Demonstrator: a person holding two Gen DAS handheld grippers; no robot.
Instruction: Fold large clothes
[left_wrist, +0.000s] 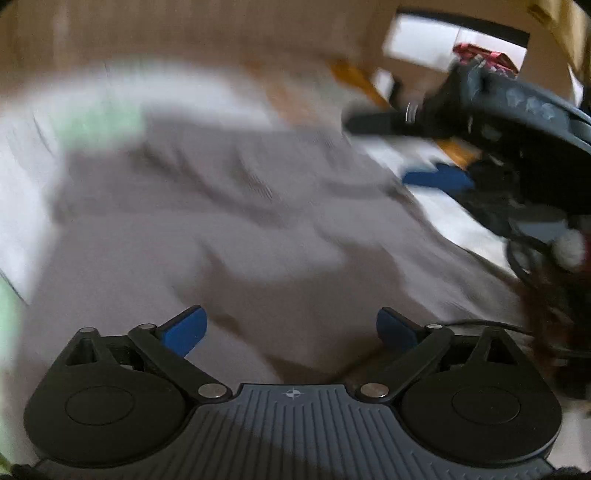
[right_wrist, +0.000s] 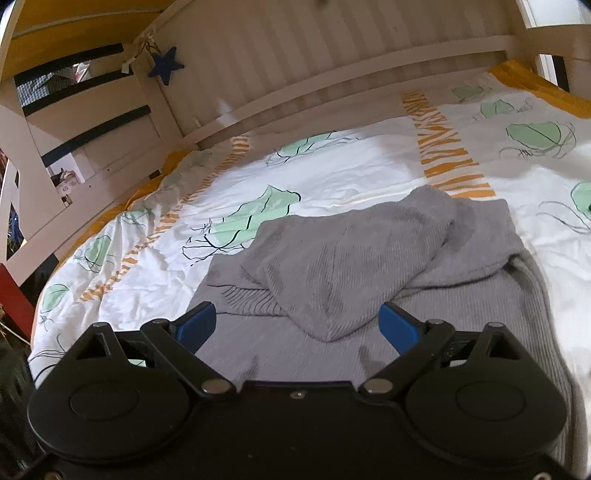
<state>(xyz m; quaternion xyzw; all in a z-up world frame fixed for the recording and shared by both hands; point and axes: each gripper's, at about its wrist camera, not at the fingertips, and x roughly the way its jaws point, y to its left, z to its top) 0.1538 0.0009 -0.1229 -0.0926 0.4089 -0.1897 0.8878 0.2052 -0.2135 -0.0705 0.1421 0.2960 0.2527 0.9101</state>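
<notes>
We see both grippers spread wide, pinching nothing: left gripper (left_wrist: 291, 330), right gripper (right_wrist: 297, 325). The grey ribbed-knit sweater (right_wrist: 343, 258) lies partly folded mid-frame on the leaf-print duvet (right_wrist: 332, 166). Left view is blurred but alone shows the right gripper (left_wrist: 417, 147), upper right. Right view alone shows the blue star (right_wrist: 165, 64), upper left.

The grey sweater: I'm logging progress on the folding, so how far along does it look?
Partly done: the grey knitted sweater lies on the leaf-print duvet with its sleeves folded in across the body. In hand: nothing; the right tongs and left tongs are both open and empty above it. Left: the body is not yet folded over into a compact stack.
</notes>
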